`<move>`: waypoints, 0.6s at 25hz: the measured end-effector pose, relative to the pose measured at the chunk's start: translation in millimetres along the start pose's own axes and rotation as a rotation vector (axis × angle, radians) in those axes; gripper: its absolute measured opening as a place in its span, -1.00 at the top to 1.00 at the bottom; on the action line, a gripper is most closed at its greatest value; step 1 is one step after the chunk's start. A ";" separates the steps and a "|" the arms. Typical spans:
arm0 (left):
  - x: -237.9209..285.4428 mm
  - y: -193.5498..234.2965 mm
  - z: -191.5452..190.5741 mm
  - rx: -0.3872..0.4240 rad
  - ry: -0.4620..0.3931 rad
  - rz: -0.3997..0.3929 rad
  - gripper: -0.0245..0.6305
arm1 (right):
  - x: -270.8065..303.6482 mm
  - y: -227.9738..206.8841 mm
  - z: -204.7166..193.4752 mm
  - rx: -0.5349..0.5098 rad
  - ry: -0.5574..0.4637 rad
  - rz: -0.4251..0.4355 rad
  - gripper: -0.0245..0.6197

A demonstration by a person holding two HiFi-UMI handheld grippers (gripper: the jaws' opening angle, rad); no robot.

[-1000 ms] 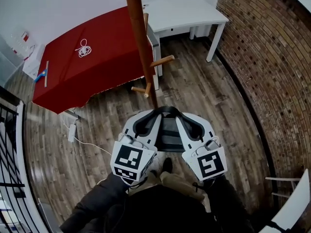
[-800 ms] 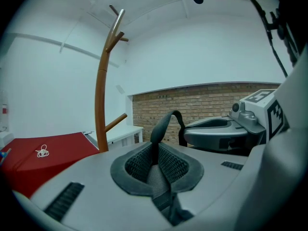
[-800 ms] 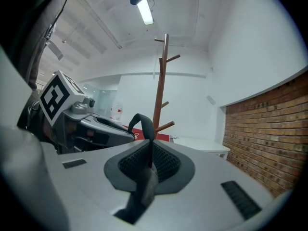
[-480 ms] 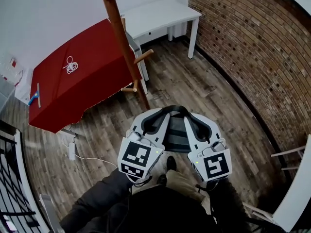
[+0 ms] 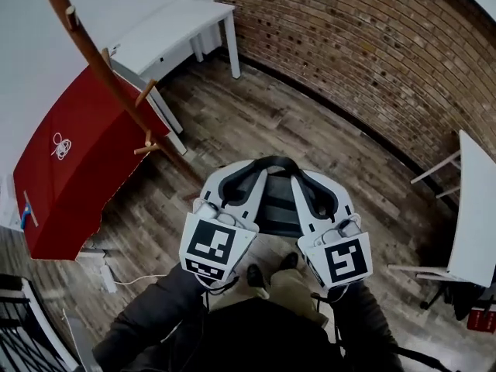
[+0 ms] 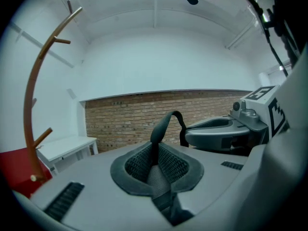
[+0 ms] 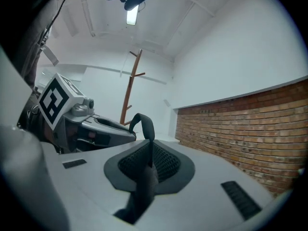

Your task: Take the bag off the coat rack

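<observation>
The dark grey bag (image 5: 276, 214) hangs between my two grippers, off the wooden coat rack (image 5: 108, 80), which stands to the upper left. Its black strap (image 5: 273, 163) arches from one gripper to the other. My left gripper (image 5: 239, 181) is shut on the strap's left end, and my right gripper (image 5: 313, 186) is shut on its right end. In the left gripper view the strap (image 6: 162, 129) rises out of my left gripper (image 6: 156, 179), with the rack (image 6: 32, 97) at the left. In the right gripper view the strap (image 7: 143, 124) leaves my right gripper (image 7: 143, 177), and the rack (image 7: 130, 88) stands behind.
A table under a red cloth (image 5: 74, 169) and a white desk (image 5: 167, 33) stand behind the rack. A brick wall (image 5: 356, 53) runs along the back right. A white table (image 5: 474, 208) is at the right edge. A power strip with cable (image 5: 107, 277) lies on the wooden floor.
The view has swung to the right: the coat rack and red table have slid to the left and further off. Both grippers keep their hold on the strap.
</observation>
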State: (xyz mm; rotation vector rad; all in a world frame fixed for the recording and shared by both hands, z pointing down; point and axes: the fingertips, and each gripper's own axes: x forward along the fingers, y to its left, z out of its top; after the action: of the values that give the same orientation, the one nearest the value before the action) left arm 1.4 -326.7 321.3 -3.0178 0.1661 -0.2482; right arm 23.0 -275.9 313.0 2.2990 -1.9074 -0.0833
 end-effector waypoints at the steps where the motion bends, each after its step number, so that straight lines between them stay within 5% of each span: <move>1: 7.3 -14.4 1.9 -0.001 -0.005 -0.031 0.78 | -12.8 -9.5 -2.8 -0.002 0.007 -0.033 0.85; 10: 76.3 -166.2 20.1 -0.002 -0.026 -0.348 0.78 | -143.2 -102.0 -24.5 -0.036 0.034 -0.338 0.85; 15: 109.6 -281.4 43.2 0.028 -0.030 -0.586 0.78 | -247.9 -156.1 -39.7 -0.046 0.138 -0.564 0.85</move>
State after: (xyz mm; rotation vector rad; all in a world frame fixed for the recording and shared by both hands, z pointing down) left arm 144.2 -57.3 329.1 -2.9584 -0.7230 -0.2440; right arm 133.5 -1.7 314.7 2.6552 -1.1368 -0.0296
